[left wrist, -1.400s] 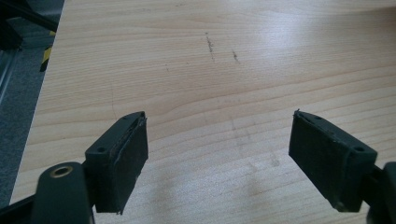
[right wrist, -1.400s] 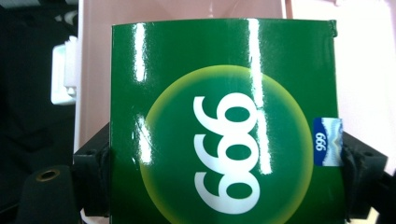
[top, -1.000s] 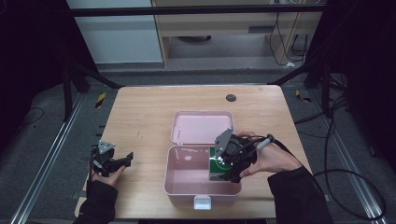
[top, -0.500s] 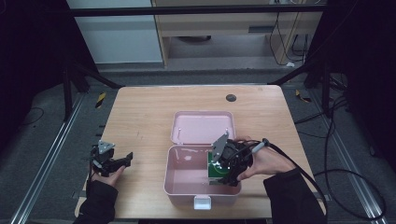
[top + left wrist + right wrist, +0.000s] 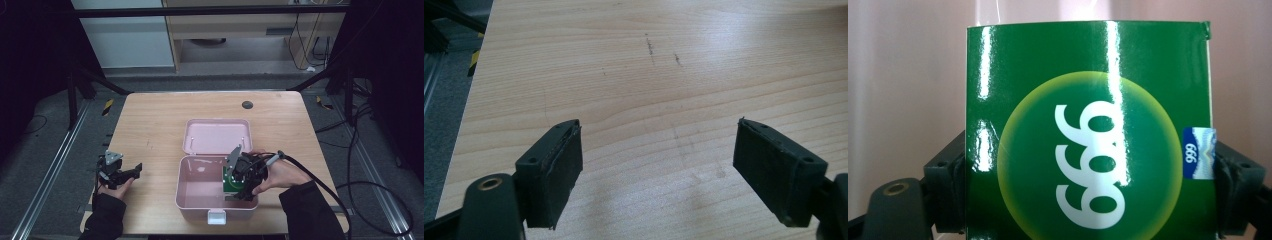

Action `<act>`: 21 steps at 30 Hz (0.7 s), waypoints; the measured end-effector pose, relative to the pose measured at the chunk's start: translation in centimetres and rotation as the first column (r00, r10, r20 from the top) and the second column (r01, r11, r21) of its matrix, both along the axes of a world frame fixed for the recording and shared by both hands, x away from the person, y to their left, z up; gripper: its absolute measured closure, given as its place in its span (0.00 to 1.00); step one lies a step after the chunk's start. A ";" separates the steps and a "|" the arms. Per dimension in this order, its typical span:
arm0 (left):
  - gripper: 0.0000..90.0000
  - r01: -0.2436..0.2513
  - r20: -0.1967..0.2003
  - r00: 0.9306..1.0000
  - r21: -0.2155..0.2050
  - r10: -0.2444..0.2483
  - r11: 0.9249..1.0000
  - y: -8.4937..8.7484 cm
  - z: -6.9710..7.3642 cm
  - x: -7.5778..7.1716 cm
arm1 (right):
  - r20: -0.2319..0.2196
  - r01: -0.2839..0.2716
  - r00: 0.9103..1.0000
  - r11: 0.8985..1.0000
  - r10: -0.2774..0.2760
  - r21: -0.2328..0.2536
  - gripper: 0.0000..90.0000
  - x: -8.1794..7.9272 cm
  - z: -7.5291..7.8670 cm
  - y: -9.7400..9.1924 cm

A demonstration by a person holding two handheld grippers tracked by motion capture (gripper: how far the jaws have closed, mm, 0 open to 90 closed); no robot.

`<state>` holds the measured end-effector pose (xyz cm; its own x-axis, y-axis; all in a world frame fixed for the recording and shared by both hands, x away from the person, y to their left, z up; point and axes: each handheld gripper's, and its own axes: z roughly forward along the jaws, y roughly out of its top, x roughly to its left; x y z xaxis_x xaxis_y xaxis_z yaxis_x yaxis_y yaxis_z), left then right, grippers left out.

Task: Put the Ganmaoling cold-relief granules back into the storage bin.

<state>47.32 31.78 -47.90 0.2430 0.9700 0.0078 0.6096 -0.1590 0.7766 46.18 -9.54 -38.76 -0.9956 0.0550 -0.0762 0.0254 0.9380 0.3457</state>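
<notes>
Green box [image 5: 1088, 135], glossy, white "999" in a yellow-green circle plus a small blue sticker at its 3 o'clock edge, is clamped between the right gripper's [image 5: 1088, 195] fingers [image 5: 945, 190], one on each side edge. From the high view the green box [image 5: 231, 181] sits inside the open pink case [image 5: 200, 187], against its 3 o'clock side wall, the right gripper [image 5: 243, 175] over it, tilted. Whether the box touches the case floor can't be told. Pink inner wall fills the background behind the box in the right gripper view.

Case lid [image 5: 217, 136] lies flat, open toward 12 o'clock of the tray; white latch [image 5: 216, 216] at the 6 o'clock edge. Case is at the near-middle of the wooden bench [image 5: 150, 125]. Right hand [image 5: 280, 172] wraps the gripper from 3 o'clock, cable trailing off at 4 o'clock.

Left gripper [image 5: 120, 172] rests well apart from the case, at 9 o'clock near the bench's left edge, held by the left hand [image 5: 112, 187]. Its fingers [image 5: 556, 170] stand wide apart with nothing between them, bare wood with faint scuffs beyond.

Small dark round spot [image 5: 247, 104] on the bench at 12 o'clock, far side.
</notes>
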 end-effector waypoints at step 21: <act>0.21 0.002 -0.002 1.000 0.000 -0.002 1.000 0.0 0.0 0.0 | 0.017 0.027 0.999 0.999 -0.027 0.026 0.14 0.3 0.4 -0.2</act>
<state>47.33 31.74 -47.91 0.2450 0.9695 0.0079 0.6105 -0.1606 0.7755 46.46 -9.74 -38.40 -0.9922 0.0840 -0.0919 0.0442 0.9277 0.3706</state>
